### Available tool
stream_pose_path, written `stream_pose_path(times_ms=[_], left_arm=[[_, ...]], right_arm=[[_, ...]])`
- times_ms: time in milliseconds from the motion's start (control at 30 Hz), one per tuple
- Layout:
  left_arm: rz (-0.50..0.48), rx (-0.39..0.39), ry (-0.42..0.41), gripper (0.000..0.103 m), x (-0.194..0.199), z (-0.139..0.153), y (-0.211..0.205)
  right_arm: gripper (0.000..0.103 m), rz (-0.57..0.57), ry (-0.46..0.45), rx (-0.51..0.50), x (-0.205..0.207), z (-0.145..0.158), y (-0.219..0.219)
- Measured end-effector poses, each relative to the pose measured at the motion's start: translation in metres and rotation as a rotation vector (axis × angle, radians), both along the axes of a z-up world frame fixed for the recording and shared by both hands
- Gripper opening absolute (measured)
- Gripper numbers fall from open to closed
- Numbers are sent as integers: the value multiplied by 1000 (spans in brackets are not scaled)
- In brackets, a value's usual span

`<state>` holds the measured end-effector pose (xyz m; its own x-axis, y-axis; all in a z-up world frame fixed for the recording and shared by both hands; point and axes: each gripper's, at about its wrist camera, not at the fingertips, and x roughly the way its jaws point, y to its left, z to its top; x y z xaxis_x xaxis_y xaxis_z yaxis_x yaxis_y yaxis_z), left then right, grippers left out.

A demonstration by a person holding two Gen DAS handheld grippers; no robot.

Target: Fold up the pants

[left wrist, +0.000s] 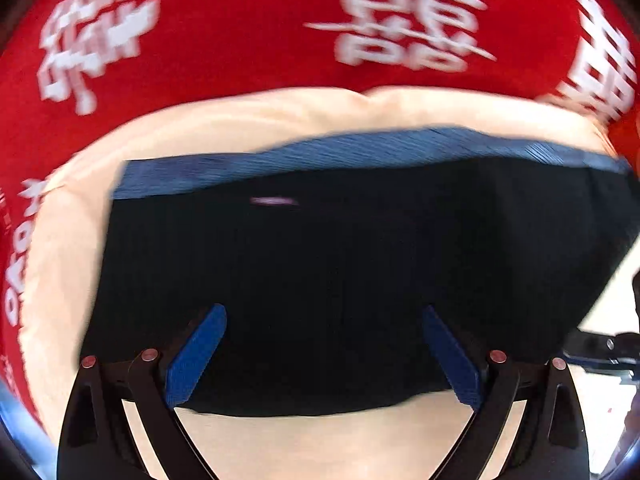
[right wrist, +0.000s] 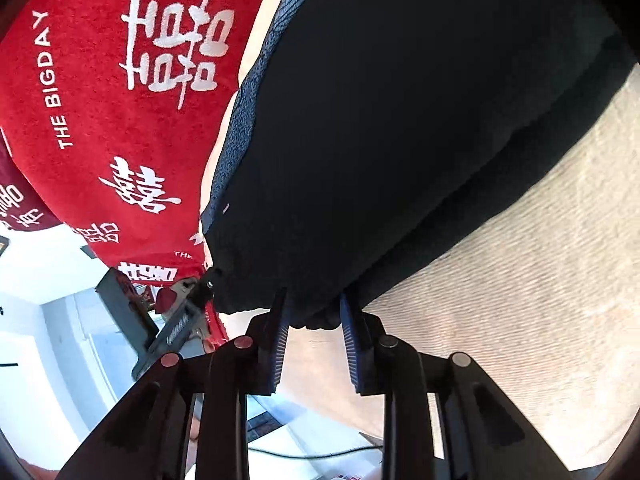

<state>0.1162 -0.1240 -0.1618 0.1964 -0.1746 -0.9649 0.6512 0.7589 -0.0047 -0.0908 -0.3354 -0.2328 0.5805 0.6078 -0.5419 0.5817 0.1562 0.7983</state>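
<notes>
Right hand-held gripper [right wrist: 314,312] pinches near hem of black pants [right wrist: 400,140], fingers nearly closed, ready to fold. Left hand-held gripper [left wrist: 324,320] spread wide, empty, over pants on cream surface [left wrist: 320,440].

Blurred pants [left wrist: 320,272], far end cropped

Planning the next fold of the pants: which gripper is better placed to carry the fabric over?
Right. The right gripper already pinches the edge of the black pants, while the left gripper is wide open above the pants with nothing between its fingers.
</notes>
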Motion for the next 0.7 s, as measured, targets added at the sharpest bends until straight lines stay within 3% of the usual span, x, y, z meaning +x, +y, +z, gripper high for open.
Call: stream_pose_path(times_ms=[100,133,167,200,300,400,467,533,633,700], left_arm=[[-13,-1,17,100,-10,-10,-20],[-2,-10,33,100,-11,-13,-26],[5,-14,42,100,-12,-14,-29],[8,-14,48,100,-14,-14,-33],[-59,8,48,100,-38,-13,-41],[-135,72,11,100,-65,-22,-44],[-89,60,31,100,-66,-29,-33],[-53,50,65,100,-60,-29,-30],[-44,81,49,99,-57,-22,-32],[-37,53,37,99,-56,-8,-36]], right_arm=[[44,-6,-36,29,12,-7,-1],[44,-7,-39,33,18,-10,-2],[34,3,-29,26,22,-12,-3],[9,16,-26,-5,26,-7,-4],[9,43,-76,-91,19,19,-2],[8,58,8,-156,4,13,5],[8,33,37,-107,-4,-7,6],[8,51,28,-82,-6,-6,2],[12,148,48,-169,-11,16,-7],[13,171,42,-305,-21,42,-27]])
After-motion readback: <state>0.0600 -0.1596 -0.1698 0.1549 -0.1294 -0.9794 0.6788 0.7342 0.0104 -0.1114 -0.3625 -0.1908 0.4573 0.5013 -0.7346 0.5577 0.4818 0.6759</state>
